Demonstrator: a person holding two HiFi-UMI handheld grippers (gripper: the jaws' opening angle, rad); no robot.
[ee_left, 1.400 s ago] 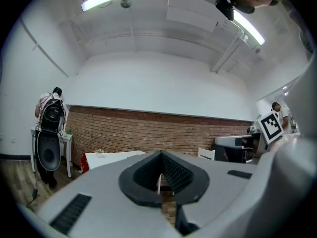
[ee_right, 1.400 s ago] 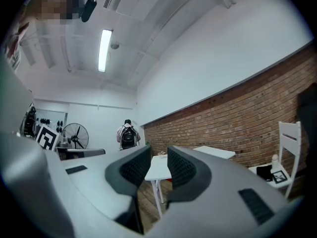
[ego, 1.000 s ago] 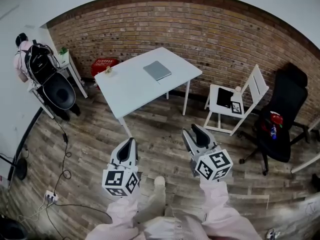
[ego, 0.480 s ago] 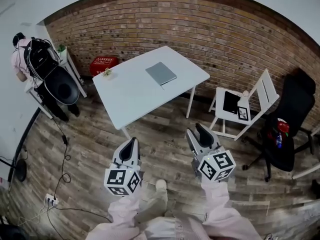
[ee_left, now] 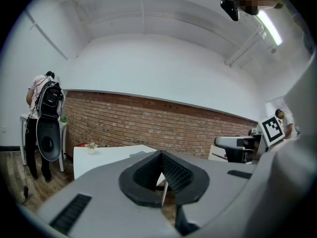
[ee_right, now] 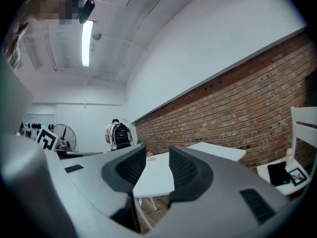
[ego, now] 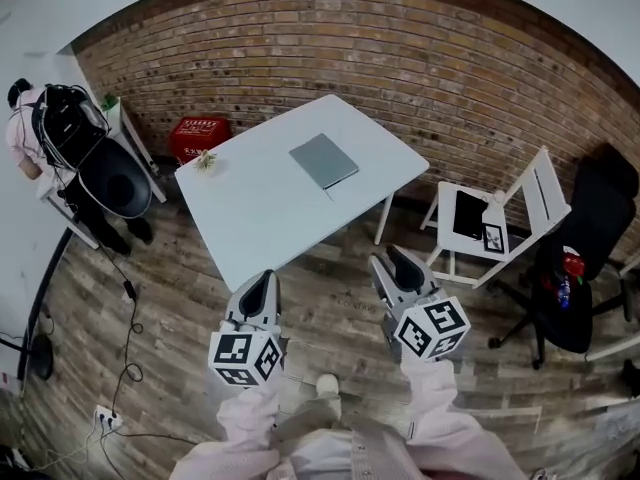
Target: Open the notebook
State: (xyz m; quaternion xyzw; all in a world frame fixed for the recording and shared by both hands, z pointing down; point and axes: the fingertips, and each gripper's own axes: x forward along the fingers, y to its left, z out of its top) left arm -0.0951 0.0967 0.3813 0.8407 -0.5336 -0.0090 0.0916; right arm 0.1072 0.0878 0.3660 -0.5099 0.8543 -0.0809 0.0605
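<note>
A closed grey notebook (ego: 323, 160) lies flat on the white table (ego: 260, 208), towards its far side. Both grippers are held level over the wooden floor, short of the table's near edge and well away from the notebook. My left gripper (ego: 262, 280) is shut, its ribbed pads meeting at the tips (ee_left: 160, 155) with nothing between them. My right gripper (ego: 392, 261) is open, with a clear gap between its pads (ee_right: 157, 157) and nothing in it. The table top (ee_right: 156, 177) shows beyond the right jaws. The notebook is not discernible in either gripper view.
A small potted plant (ego: 205, 160) stands at the table's left corner. A white folding chair (ego: 495, 223) and a black office chair (ego: 585, 268) stand to the right. A red crate (ego: 198, 133) sits by the brick wall. A person with a backpack (ego: 30, 128) stands far left. Cables (ego: 125, 348) trail across the floor.
Both grippers have come forward towards the table, which now sits larger and closer in the head view. The notebook has not moved on the table.
</note>
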